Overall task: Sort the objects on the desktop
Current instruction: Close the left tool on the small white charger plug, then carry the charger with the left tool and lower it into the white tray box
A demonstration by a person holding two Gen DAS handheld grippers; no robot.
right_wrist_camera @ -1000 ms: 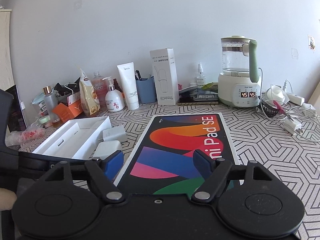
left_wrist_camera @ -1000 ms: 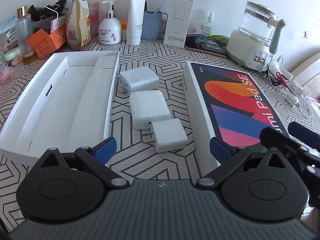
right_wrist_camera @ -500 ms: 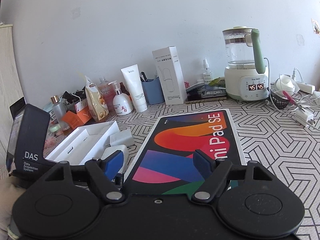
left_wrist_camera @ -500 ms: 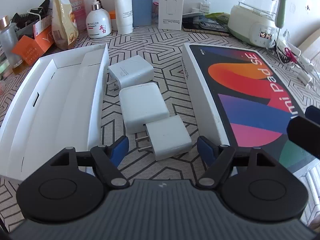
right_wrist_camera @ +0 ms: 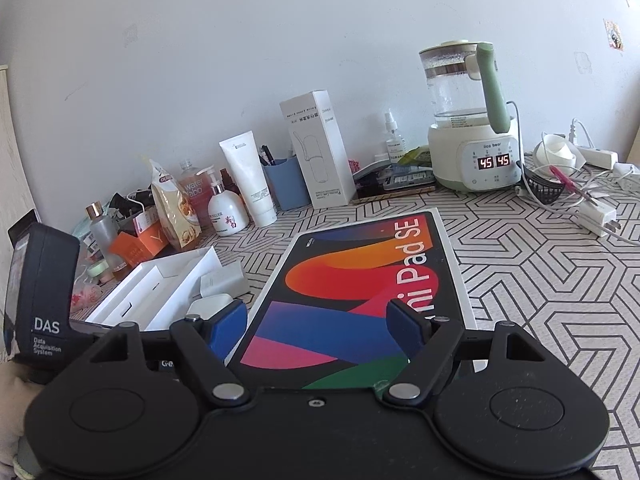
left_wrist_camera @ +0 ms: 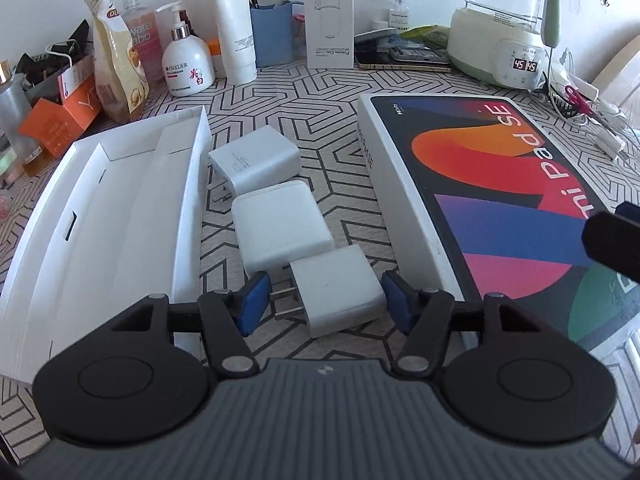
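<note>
Three white chargers lie in a row between an open white box tray (left_wrist_camera: 100,216) and the colourful Pad SE box lid (left_wrist_camera: 492,184). The nearest small charger (left_wrist_camera: 336,288) sits between the blue fingertips of my left gripper (left_wrist_camera: 324,300), which is open around it, pads a little apart from its sides. A middle charger (left_wrist_camera: 280,228) and a far charger (left_wrist_camera: 256,160) lie behind it. My right gripper (right_wrist_camera: 316,320) is open and empty, hovering over the near end of the Pad SE lid (right_wrist_camera: 360,276). The tray (right_wrist_camera: 160,292) and two chargers show at its left.
Along the back wall stand bottles (left_wrist_camera: 188,68), a snack bag (left_wrist_camera: 116,68), a white tube (left_wrist_camera: 236,20), a blue pen cup (left_wrist_camera: 272,36), a tall white carton (left_wrist_camera: 330,12) and a kettle (left_wrist_camera: 504,32). Cables and plugs (right_wrist_camera: 592,200) lie at the right.
My left gripper has moved forward and down until its open fingers straddle the nearest charger. The right gripper has stayed over the Pad SE lid, tilting a little.
</note>
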